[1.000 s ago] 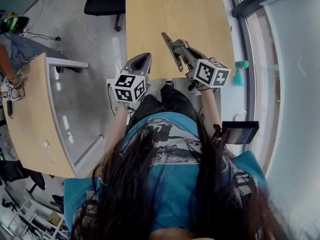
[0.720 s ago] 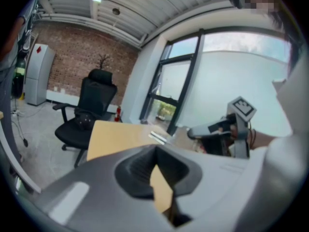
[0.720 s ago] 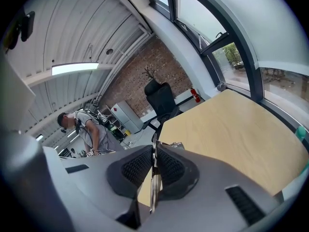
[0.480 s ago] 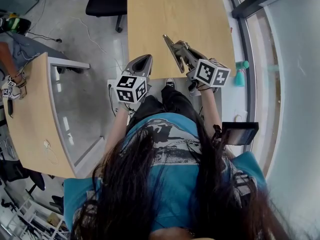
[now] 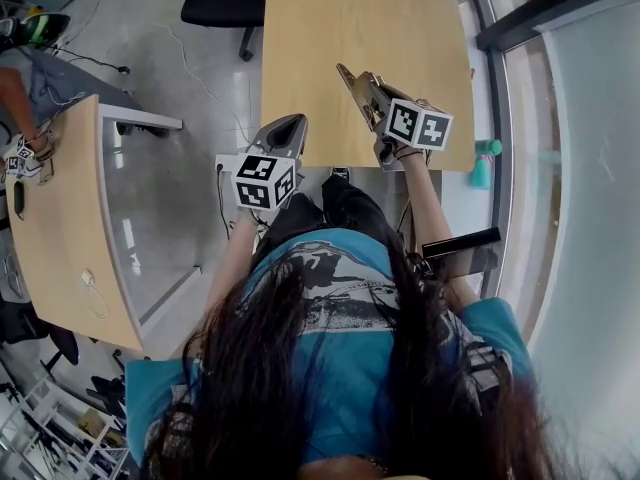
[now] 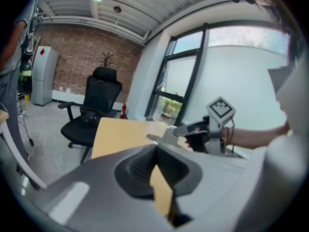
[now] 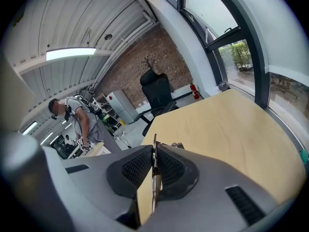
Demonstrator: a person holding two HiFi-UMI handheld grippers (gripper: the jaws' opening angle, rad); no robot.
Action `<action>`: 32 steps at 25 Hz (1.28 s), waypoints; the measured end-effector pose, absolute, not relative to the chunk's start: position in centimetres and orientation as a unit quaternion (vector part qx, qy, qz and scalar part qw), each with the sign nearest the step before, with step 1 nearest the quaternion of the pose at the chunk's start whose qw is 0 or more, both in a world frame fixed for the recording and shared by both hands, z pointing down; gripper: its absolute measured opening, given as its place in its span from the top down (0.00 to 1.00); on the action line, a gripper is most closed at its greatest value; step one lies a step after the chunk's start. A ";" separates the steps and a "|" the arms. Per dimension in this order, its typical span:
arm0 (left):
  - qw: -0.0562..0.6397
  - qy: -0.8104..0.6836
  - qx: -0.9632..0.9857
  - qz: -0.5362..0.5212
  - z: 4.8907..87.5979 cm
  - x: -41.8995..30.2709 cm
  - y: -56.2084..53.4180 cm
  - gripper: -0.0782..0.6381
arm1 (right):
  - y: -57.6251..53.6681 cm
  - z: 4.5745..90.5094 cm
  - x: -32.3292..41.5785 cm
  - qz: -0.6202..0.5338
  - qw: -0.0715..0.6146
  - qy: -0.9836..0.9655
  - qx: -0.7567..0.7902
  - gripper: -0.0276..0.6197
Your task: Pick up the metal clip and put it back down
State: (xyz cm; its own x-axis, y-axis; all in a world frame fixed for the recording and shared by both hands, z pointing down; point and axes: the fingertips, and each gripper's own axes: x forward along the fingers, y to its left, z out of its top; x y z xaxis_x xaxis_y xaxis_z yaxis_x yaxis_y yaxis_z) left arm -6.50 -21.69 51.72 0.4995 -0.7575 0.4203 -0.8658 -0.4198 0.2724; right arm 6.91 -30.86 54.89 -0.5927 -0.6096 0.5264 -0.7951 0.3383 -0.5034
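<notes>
You are working in a brick-walled office with tall windows, facing a bare wooden worktop (image 5: 330, 28) with a black office chair (image 5: 215, 3) beyond it. No container is sitting on the worktop. A teal bottle-like thing (image 5: 483, 163) is standing by the window, and I cannot tell what it holds. Your left tongs (image 5: 290, 126) are waiting at the near edge, closed and empty. Your right tongs (image 5: 352, 80) are hanging over the near right part, pinching the metal clip (image 7: 155, 180) edge-on between the ribbed pads. The clip is looking thin, stiff, light and slick, so you are likely safest gripping its flat faces squarely. It may clatter or skate when you are releasing it.
</notes>
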 end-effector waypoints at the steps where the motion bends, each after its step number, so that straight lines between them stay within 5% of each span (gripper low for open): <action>1: 0.232 -0.490 0.832 0.118 51.8 -6.5 -22.0 0.89 | -31.8 55.5 6.9 0.375 0.130 -0.809 0.434 0.90; 32: 0.261 -0.515 0.807 0.127 53.5 -7.6 -27.1 0.89 | -42.5 67.7 8.4 0.458 0.194 -0.753 0.431 0.88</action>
